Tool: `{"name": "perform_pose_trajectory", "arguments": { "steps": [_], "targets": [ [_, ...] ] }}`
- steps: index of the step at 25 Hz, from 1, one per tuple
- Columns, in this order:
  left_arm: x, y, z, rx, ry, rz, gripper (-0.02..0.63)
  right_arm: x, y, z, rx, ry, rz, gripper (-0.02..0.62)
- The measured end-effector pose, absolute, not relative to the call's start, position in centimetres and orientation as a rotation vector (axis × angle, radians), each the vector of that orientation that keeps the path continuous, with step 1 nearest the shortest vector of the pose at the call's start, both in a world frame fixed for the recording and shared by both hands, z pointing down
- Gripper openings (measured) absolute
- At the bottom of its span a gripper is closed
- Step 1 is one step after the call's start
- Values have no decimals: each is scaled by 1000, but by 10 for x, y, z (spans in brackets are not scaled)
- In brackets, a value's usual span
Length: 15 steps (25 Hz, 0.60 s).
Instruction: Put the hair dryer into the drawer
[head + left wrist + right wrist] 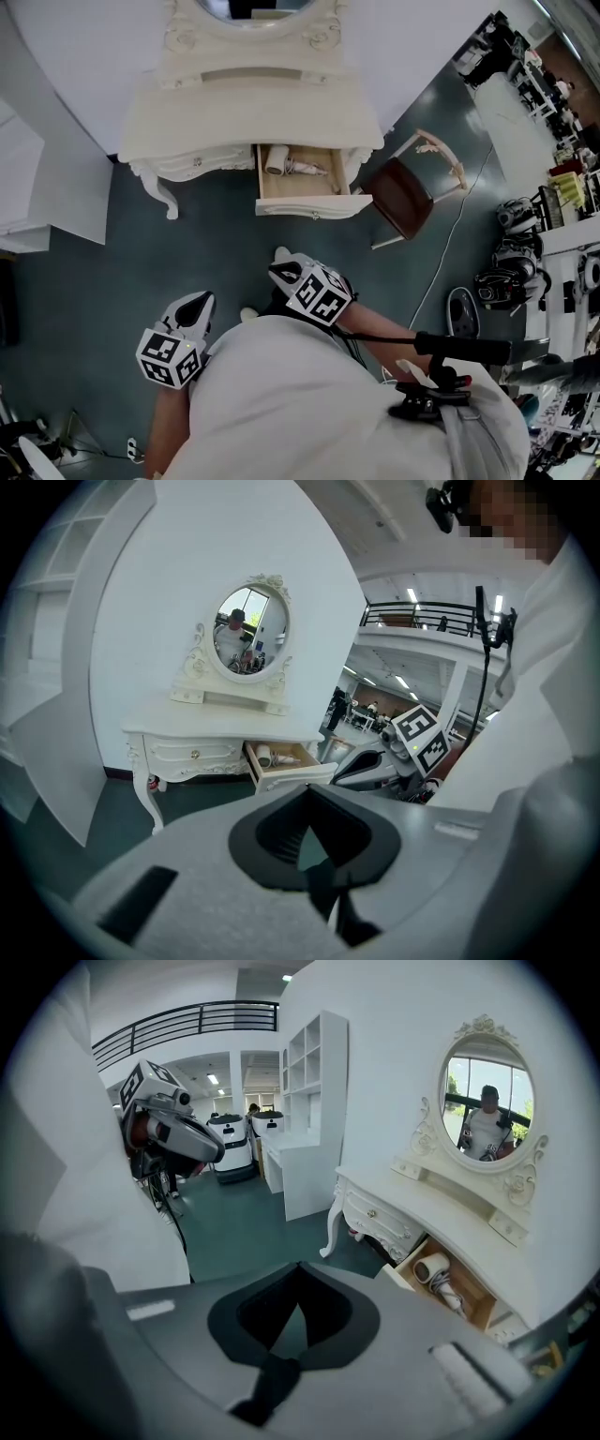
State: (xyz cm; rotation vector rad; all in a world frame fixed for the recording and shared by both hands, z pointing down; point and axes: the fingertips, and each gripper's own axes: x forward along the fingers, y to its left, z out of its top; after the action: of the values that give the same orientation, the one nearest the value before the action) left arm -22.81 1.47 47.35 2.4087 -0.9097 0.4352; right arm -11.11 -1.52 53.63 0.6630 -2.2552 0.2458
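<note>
The white hair dryer [298, 167] lies with its cord inside the open wooden drawer [305, 204] of the white dressing table [253, 112]. The left gripper view also shows the hair dryer [270, 756], as does the right gripper view [439, 1277]. My left gripper [202, 298] and right gripper [281, 270] hang close to my body, well back from the table over the dark floor. Both are shut with nothing held. The left gripper's tips [307, 789] and the right gripper's tips [298, 1267] meet in a point.
A chair with a dark red seat [398, 197] stands right of the drawer, with a white cable trailing on the floor beside it. Machines and equipment [506, 262] crowd the right side. A white shelf unit [309, 1101] stands left of the table.
</note>
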Motion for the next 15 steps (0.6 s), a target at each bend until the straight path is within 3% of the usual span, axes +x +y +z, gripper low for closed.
{"name": "perform_pose_trajectory", "arguments": {
  "steps": [15],
  "targets": [
    [-226,10,481,2384,-887,449,2,-108,-18,544,646,-2237,262,-2]
  ]
}}
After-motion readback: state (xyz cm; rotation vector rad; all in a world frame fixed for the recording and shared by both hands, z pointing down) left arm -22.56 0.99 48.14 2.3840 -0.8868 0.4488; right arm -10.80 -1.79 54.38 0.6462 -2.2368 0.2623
